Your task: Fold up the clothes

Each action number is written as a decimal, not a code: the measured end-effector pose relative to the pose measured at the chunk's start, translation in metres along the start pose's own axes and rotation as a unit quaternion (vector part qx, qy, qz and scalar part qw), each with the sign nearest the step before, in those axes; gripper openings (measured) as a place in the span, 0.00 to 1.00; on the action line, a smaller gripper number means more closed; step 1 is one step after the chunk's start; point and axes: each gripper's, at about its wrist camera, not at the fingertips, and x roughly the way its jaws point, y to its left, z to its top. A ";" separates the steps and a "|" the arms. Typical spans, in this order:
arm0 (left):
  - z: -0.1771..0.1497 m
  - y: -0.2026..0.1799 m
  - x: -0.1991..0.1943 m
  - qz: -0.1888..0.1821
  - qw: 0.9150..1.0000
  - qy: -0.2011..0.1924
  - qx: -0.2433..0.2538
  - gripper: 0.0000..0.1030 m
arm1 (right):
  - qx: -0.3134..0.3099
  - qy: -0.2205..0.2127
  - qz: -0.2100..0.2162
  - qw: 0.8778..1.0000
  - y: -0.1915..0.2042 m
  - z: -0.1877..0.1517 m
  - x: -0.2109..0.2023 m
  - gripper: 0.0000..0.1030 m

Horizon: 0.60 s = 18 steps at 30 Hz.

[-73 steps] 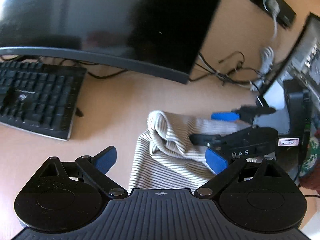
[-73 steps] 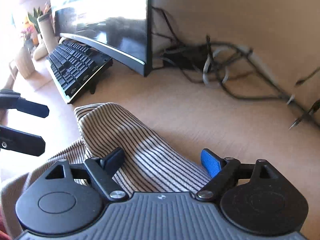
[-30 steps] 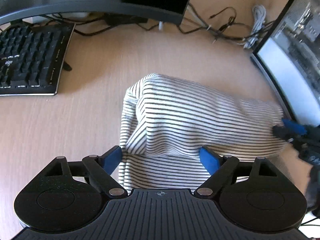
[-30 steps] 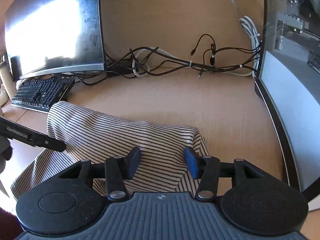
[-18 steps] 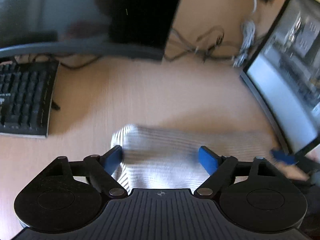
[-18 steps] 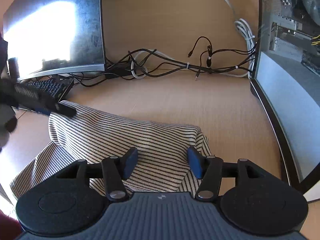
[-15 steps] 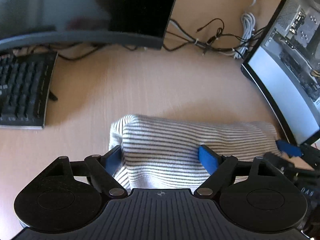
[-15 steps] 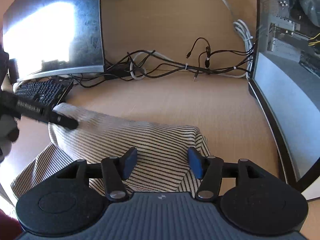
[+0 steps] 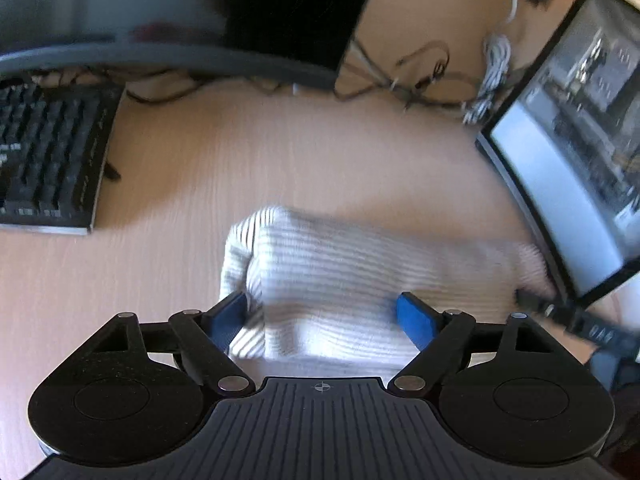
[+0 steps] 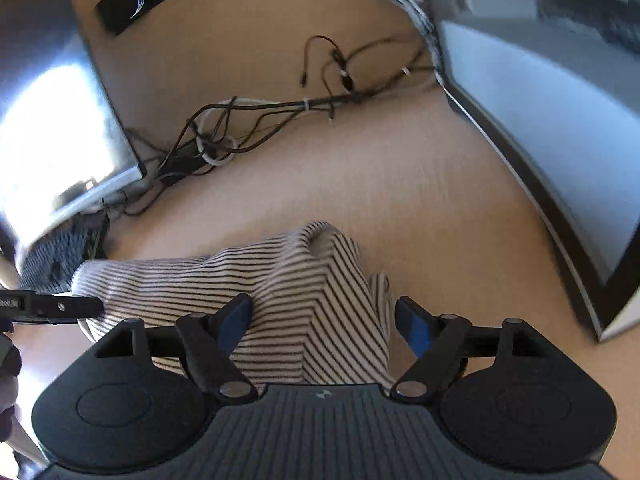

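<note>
A white garment with thin dark stripes (image 9: pixel 360 264) lies folded over itself on the wooden desk (image 9: pixel 280 160). My left gripper (image 9: pixel 322 318) is open, its blue pads wide apart on either side of the garment's near-left part. My right gripper (image 10: pixel 324 320) is also open, straddling the right end of the garment (image 10: pixel 240 276), where the cloth bunches into a raised corner. In the right wrist view a finger (image 10: pixel 60 306) of the left gripper touches the garment's left end. The left wrist view is blurred.
A black keyboard (image 9: pixel 44 152) lies at the left under a curved monitor (image 9: pixel 160 8). A second monitor (image 10: pixel 540 100) stands close on the right. Tangled cables (image 10: pixel 260 120) run along the back of the desk. Bare wood lies beyond the garment.
My right gripper's fingers have spread wider and its view has tilted. The folded garment sits lower and nearer both cameras. My left gripper stays open.
</note>
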 end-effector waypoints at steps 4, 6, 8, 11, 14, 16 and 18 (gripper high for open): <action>0.010 0.000 0.009 0.007 1.000 0.007 -0.002 0.89 | -0.018 -0.009 -0.004 1.000 0.008 -0.003 -0.002 0.76; 0.006 0.000 0.020 0.000 1.000 0.029 -0.006 0.89 | -0.018 -0.006 0.005 1.000 0.009 -0.004 -0.003 0.76; 0.000 0.000 0.026 -0.006 0.999 0.038 -0.013 0.90 | -0.021 -0.004 0.009 1.000 0.008 -0.005 -0.003 0.75; -0.004 0.002 0.031 -0.014 0.999 0.038 -0.024 0.87 | -0.030 -0.003 0.011 0.999 0.008 -0.005 -0.002 0.71; -0.004 0.003 0.035 -0.021 0.999 0.027 -0.029 0.85 | -0.046 -0.005 0.009 0.999 0.011 0.005 0.009 0.66; 0.003 0.003 0.042 -0.022 0.999 0.018 -0.029 0.83 | -0.053 -0.010 0.011 0.999 0.010 0.016 0.020 0.64; 0.014 0.003 0.047 -0.019 0.999 0.006 -0.032 0.81 | -0.054 -0.018 0.019 0.998 0.006 0.029 0.034 0.64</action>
